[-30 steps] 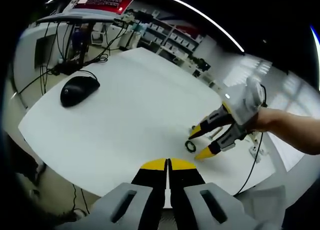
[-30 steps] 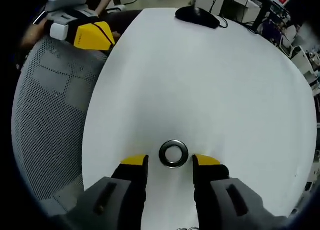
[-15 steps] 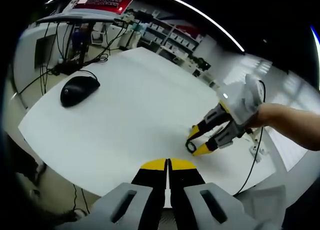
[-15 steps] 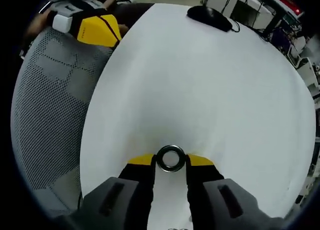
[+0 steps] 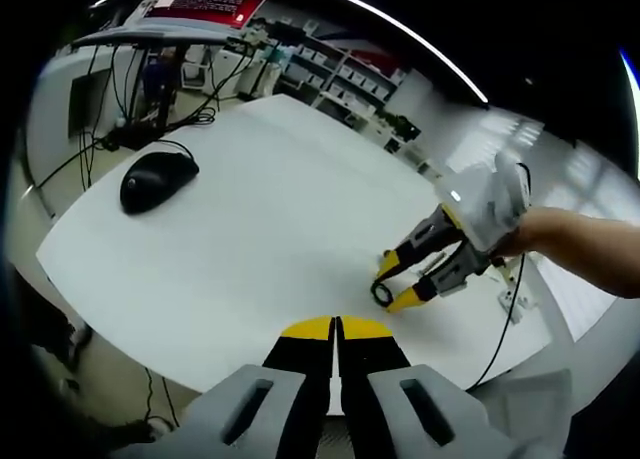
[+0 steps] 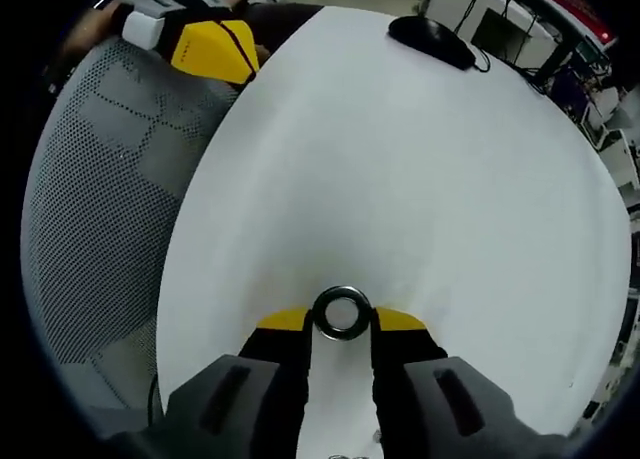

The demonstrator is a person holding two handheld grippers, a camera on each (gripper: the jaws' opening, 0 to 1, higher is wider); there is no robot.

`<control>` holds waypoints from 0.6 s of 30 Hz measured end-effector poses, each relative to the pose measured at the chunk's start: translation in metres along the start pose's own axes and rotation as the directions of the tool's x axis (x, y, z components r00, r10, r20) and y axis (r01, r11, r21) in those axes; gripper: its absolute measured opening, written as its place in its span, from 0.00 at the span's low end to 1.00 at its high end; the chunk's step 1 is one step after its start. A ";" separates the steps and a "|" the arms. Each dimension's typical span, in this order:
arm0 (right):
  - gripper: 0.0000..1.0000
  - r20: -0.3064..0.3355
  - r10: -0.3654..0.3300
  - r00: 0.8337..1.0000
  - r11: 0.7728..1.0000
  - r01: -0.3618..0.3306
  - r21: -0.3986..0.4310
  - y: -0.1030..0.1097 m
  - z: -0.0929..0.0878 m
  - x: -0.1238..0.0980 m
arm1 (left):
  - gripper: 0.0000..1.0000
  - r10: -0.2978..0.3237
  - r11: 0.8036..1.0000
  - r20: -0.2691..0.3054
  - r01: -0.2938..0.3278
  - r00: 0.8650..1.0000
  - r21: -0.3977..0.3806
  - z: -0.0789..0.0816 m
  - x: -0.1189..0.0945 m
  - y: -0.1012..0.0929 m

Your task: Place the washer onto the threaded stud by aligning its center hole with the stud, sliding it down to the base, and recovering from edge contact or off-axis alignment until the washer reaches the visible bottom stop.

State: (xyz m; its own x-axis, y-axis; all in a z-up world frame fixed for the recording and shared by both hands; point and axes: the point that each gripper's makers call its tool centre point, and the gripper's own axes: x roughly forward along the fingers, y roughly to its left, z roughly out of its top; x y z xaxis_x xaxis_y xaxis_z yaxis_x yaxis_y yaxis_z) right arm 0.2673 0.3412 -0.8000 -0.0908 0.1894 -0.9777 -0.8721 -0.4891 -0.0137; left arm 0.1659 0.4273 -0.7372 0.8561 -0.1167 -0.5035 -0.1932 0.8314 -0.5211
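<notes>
In the left gripper view, our left gripper (image 5: 336, 324) has its jaws pressed together on nothing, while farther along the white table (image 5: 260, 209), past the mouse (image 5: 158, 179), our right gripper (image 5: 394, 284) pinches the washer (image 5: 381, 293). In the right gripper view, the washer (image 6: 343, 312) lies flat on the table, squeezed between both yellow tips. We judge the thin ring could pop free or tilt on lifting, since the grip is only on its edge.

Bare white table (image 5: 280, 199); mouse (image 5: 157, 180) at far corner.
</notes>
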 end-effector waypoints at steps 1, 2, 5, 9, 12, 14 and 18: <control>0.24 0.002 -0.004 1.000 1.000 0.004 0.001 0.000 0.000 0.000 | 0.00 0.000 1.000 0.000 0.000 1.000 0.000 0.000 0.000 0.000; 0.24 0.005 -0.007 1.000 1.000 0.007 0.002 0.000 0.000 0.000 | 0.00 0.000 1.000 -0.001 0.000 1.000 0.001 0.000 0.000 0.000; 0.23 0.032 -0.015 0.999 0.997 0.013 0.071 -0.002 -0.001 -0.001 | 0.00 0.000 1.000 0.000 0.000 1.000 0.001 0.000 0.000 0.000; 0.23 0.052 -0.030 0.998 0.993 0.024 0.115 -0.004 -0.007 -0.004 | 0.00 -0.001 1.000 0.000 0.001 1.000 0.000 0.000 0.000 0.000; 0.23 0.064 -0.023 0.998 0.991 0.014 0.131 -0.001 -0.009 -0.009 | 0.00 -0.002 1.000 0.001 0.002 1.000 0.000 0.000 0.000 0.000; 0.23 0.069 -0.020 0.997 0.991 0.011 0.134 0.001 -0.009 -0.013 | 0.00 -0.002 1.000 0.001 0.002 1.000 0.000 0.000 0.000 0.000; 0.23 0.071 -0.023 0.997 0.991 0.013 0.137 0.002 -0.009 -0.020 | 0.00 -0.001 1.000 -0.001 0.001 1.000 0.002 0.000 0.000 0.000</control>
State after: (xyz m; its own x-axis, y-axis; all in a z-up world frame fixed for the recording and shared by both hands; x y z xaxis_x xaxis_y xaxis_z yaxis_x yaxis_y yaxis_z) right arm 0.2721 0.3286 -0.7824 -0.1047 0.2603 -0.9598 -0.9308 -0.3656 0.0024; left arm 0.1661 0.4270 -0.7372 0.8558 -0.1176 -0.5038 -0.1919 0.8322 -0.5202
